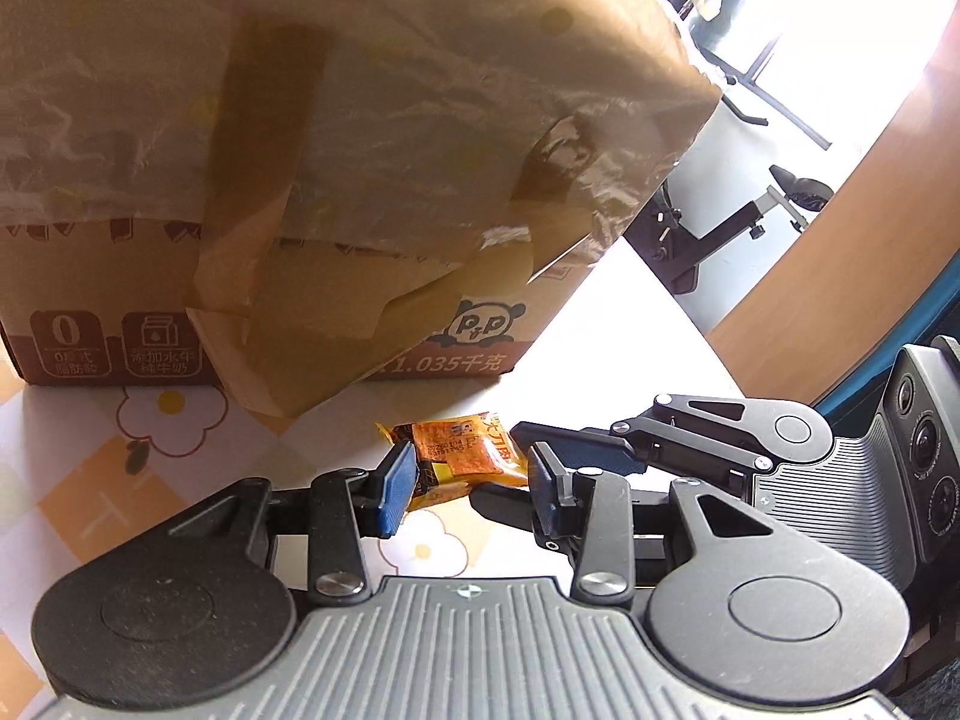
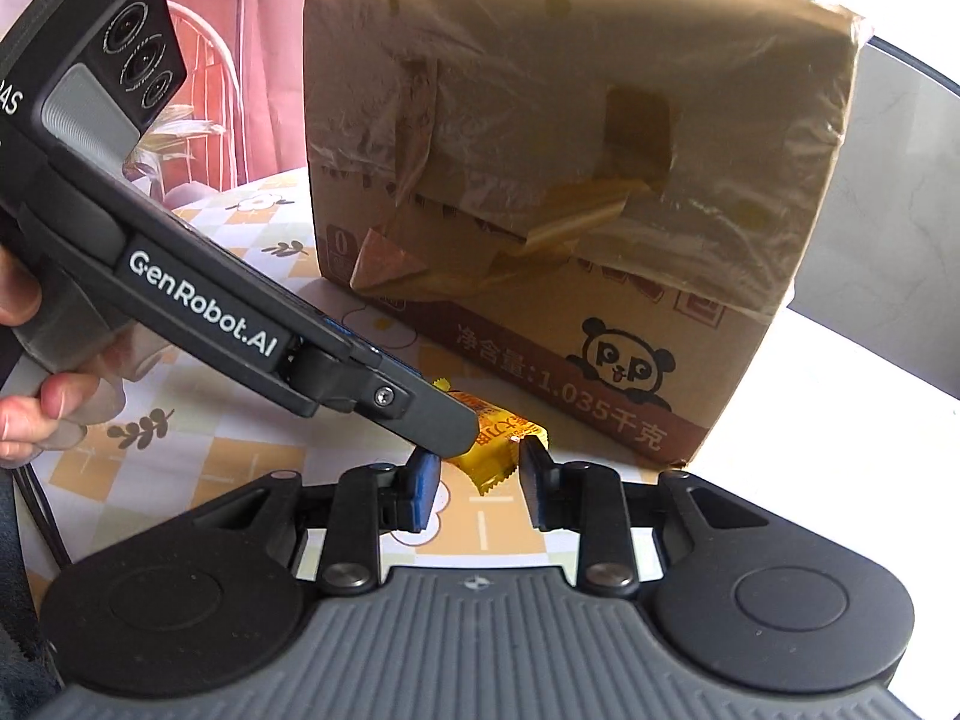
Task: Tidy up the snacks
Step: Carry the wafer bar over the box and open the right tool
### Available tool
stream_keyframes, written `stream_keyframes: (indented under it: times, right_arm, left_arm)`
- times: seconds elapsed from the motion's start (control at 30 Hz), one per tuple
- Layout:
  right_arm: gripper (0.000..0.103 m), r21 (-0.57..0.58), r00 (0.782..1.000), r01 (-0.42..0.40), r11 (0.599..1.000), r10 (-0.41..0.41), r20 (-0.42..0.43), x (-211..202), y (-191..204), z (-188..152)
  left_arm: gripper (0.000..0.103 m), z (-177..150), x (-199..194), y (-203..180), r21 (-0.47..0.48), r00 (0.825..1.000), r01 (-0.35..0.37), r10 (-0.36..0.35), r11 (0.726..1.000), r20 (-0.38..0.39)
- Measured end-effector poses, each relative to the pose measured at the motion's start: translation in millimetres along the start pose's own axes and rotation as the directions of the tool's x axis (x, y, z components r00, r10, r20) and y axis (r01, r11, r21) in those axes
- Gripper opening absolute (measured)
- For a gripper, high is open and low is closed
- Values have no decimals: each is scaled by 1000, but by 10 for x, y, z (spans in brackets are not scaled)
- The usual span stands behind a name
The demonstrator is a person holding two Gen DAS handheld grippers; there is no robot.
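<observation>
A small orange-and-yellow snack packet (image 1: 462, 450) is held just above the flowered tablecloth (image 1: 90, 480), in front of a taped cardboard box (image 1: 360, 120). My left gripper (image 1: 471, 486) is shut on it, with a blue pad pressing on each side. From the right, the right gripper (image 1: 528, 441) reaches in to the packet's far end. In the right wrist view the same packet (image 2: 498, 450) lies between the right gripper's (image 2: 480, 480) pads, which touch its crimped end. The left gripper (image 2: 465, 435) crosses in from the left and covers part of the packet.
The panda-printed box (image 2: 570, 150) stands close behind the packet and fills most of both views. A person's hand (image 2: 36, 414) holds the left gripper's handle. The table edge (image 1: 678, 312) runs at the right, with black equipment (image 1: 750, 222) on the floor beyond.
</observation>
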State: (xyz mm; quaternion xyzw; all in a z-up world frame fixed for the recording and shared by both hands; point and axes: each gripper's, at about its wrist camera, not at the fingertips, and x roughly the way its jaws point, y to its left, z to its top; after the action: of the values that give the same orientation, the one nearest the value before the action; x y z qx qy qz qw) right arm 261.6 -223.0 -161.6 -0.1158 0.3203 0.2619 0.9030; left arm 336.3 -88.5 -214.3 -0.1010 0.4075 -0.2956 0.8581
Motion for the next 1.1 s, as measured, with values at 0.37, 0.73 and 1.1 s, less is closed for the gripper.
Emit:
stream_keyframes:
  times: [0.37,0.73,1.1]
  right_arm:
    - [31,-70,987,55,996,-44,153,-483,168,484]
    - [31,-137,956,109,985,-66,285,-720,285,998]
    - [12,-180,944,156,971,-93,318,-557,156,1456]
  left_arm:
    - [43,280,-623,-244,59,987,6,-15,998,160]
    - [43,626,-1235,-439,119,953,-2,-34,993,300]
    - [43,1110,-1239,-430,188,944,-43,-22,981,330]
